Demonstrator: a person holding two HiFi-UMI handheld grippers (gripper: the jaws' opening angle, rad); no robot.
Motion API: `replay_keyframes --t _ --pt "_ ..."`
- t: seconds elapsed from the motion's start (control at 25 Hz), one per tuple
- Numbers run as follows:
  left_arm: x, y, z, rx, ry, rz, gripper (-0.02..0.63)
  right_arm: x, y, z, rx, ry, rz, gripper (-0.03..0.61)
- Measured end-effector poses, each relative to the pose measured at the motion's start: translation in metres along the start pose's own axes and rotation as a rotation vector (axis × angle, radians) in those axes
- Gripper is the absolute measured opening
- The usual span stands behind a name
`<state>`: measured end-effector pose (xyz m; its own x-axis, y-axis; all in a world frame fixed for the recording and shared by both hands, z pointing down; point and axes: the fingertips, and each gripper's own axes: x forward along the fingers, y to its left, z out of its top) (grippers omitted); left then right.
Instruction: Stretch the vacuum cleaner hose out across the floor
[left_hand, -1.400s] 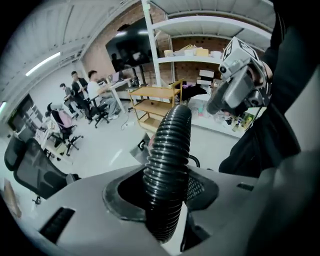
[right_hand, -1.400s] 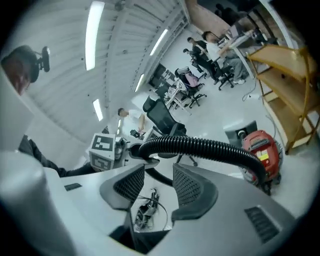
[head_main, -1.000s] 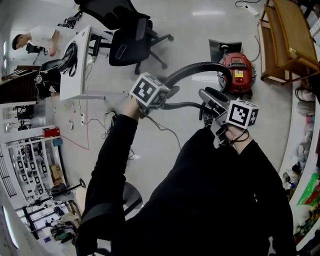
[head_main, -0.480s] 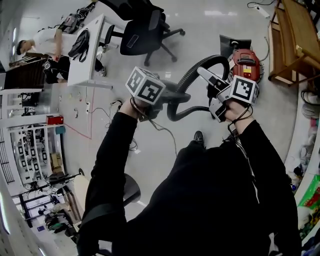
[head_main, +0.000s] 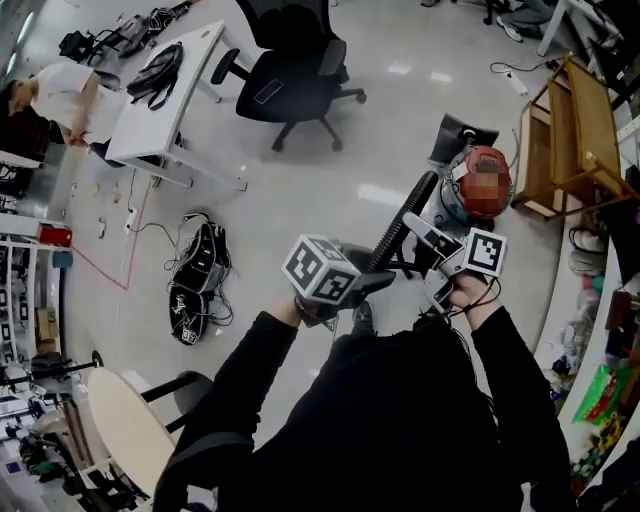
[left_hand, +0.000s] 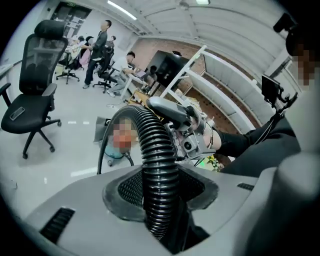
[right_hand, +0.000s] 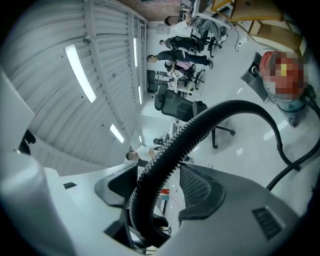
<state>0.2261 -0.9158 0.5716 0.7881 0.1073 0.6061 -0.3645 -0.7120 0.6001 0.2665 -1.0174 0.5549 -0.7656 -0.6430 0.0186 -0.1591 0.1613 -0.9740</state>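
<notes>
Sleeves: black, both of my arms reach forward from the bottom of the head view.
Left claw (left_hand: 160, 207): clamped on the black ribbed vacuum cleaner hose (left_hand: 157, 160). Both pads press against its ribs, and the hose rises straight up out of the jaws.
Right claw (right_hand: 159, 200): held near my left claw, with the same hose running between its jaws. The jaws stand moderately apart and a slit of background shows beside the hose, so I record no firm grip.
Hose position: lifted off the floor (head_main: 300, 200). In the head view it runs as a nearly straight dark line up and away from my claws, and in the right gripper view it arches over towards the canister.
Vacuum cleaner canister (head_main: 468, 212): red-topped, standing on the floor beyond my right claw, beside a wooden shelf unit (head_main: 575, 130).
Black bag (head_main: 198, 290): lying on the floor to my left among loose cables.
Office chair (head_main: 295, 85): black, well beyond the claws.
White surface (head_main: 150, 110): left of the chair; a person (head_main: 60, 90) stands at its far end.
</notes>
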Motion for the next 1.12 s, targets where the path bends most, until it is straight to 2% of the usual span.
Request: replay_keyframes --t 0.16,0.24,0.36,0.44,0.52,0.64,0.72,0.8,0.92,1.04,1.12 --pt "-0.019 -0.002 -0.049 0.037 -0.007 -0.003 0.178 0.018 0.008 -0.058 0.062 -0.017 -0.006 0.245" --pt "-0.024 -0.004 -0.068 0.062 -0.021 -0.007 0.179 0.023 0.014 -0.077 0.035 -0.032 0.0 0.236" --pt "-0.032 -0.016 -0.079 0.059 -0.096 -0.117 0.2 0.025 0.03 -0.091 -0.029 -0.033 0.042 0.225" --pt "-0.047 -0.022 -0.081 0.054 -0.155 -0.195 0.289 0.018 0.037 -0.095 -0.036 -0.039 0.077 0.22" --pt "-0.073 -0.016 -0.079 0.025 -0.223 -0.212 0.324 0.006 0.043 -0.102 -0.022 -0.044 0.111 0.198" --pt "-0.114 -0.006 -0.065 -0.094 -0.352 -0.195 0.324 -0.013 0.055 -0.121 -0.05 -0.004 0.152 0.182" --pt "-0.119 -0.016 -0.051 -0.114 -0.391 -0.18 0.324 -0.028 0.062 -0.138 -0.061 0.025 0.174 0.175" --pt "-0.102 -0.041 -0.04 -0.07 -0.369 -0.158 0.324 -0.047 0.065 -0.156 -0.065 0.045 0.186 0.169" --pt "-0.053 -0.09 -0.023 -0.003 -0.277 -0.145 0.324 -0.084 0.075 -0.183 -0.104 0.108 0.203 0.166" --pt "0.003 -0.13 -0.029 0.029 -0.112 -0.14 0.324 -0.12 0.083 -0.207 -0.164 0.189 0.245 0.164" --pt "0.037 -0.152 -0.049 -0.007 0.003 -0.197 0.324 -0.14 0.086 -0.223 -0.199 0.241 0.274 0.164"
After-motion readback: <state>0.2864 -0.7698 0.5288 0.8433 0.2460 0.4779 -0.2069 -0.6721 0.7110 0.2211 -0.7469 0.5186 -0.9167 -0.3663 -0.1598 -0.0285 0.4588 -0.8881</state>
